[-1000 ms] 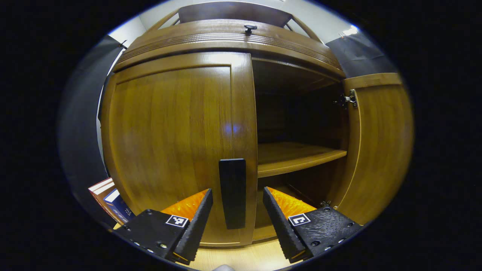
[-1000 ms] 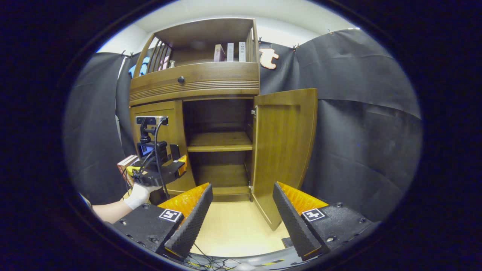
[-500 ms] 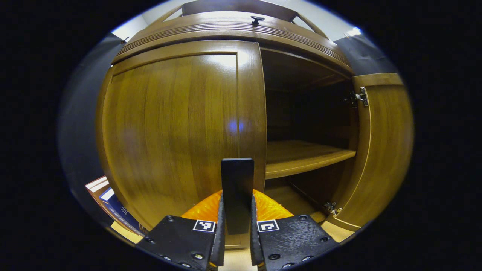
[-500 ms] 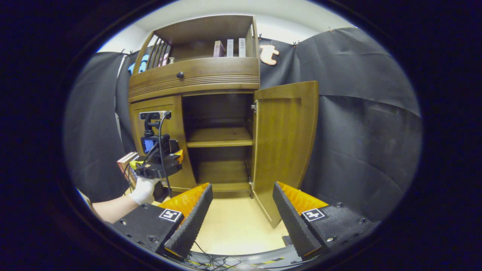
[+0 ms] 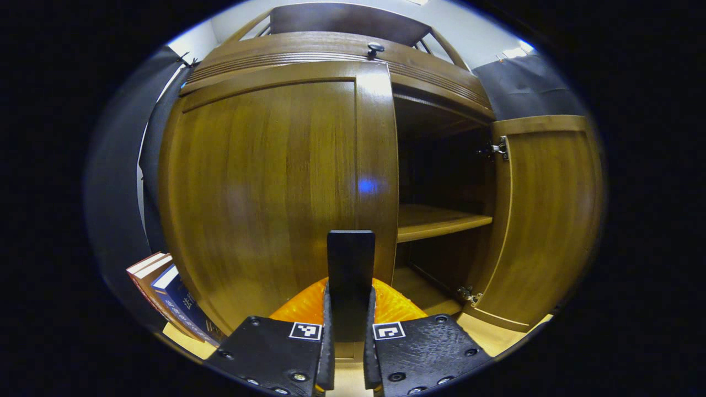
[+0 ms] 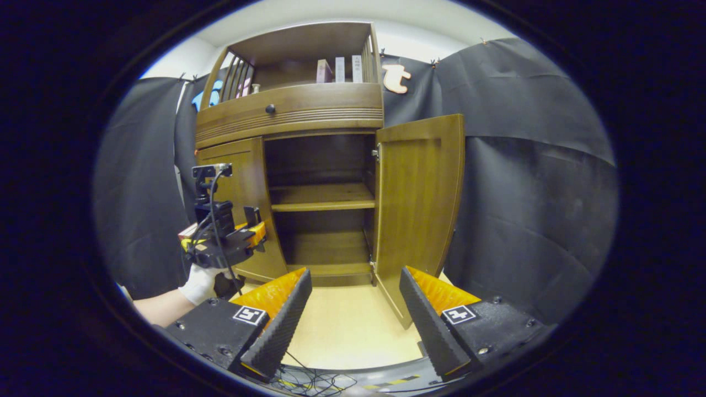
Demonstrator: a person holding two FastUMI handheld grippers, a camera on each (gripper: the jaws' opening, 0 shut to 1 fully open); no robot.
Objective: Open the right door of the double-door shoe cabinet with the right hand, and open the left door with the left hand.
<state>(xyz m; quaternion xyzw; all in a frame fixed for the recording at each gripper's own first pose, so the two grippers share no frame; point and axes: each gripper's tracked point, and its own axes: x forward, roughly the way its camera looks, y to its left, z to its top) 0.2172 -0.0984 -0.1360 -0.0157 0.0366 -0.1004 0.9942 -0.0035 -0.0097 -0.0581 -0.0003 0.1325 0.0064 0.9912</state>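
The wooden shoe cabinet's left door [image 5: 276, 182] carries a black vertical handle [image 5: 351, 259]. My left gripper [image 5: 349, 295] is shut on that handle, one finger on each side. The right door [image 5: 546, 220] stands swung wide open, showing a dark interior with a shelf [image 5: 441, 220]. In the right gripper view, my right gripper [image 6: 353, 317] hangs open and holds nothing, well back from the cabinet above the pale floor [image 6: 347, 325]. There the right door [image 6: 419, 204] is open, and a gloved hand [image 6: 201, 281] holds the left gripper [image 6: 245, 240] at the left door [image 6: 248, 209], which looks slightly ajar.
Books [image 5: 165, 292] lean against the cabinet's left side near the floor. A drawer with a round knob [image 6: 270, 108] sits above the doors, with books [image 6: 336, 69] on the top shelf. Cables [image 6: 314, 380] lie on the floor close to my right gripper.
My left gripper went from open around the handle to shut on it. The left door appears to have come out a little. The right gripper stayed open and shifted only slightly.
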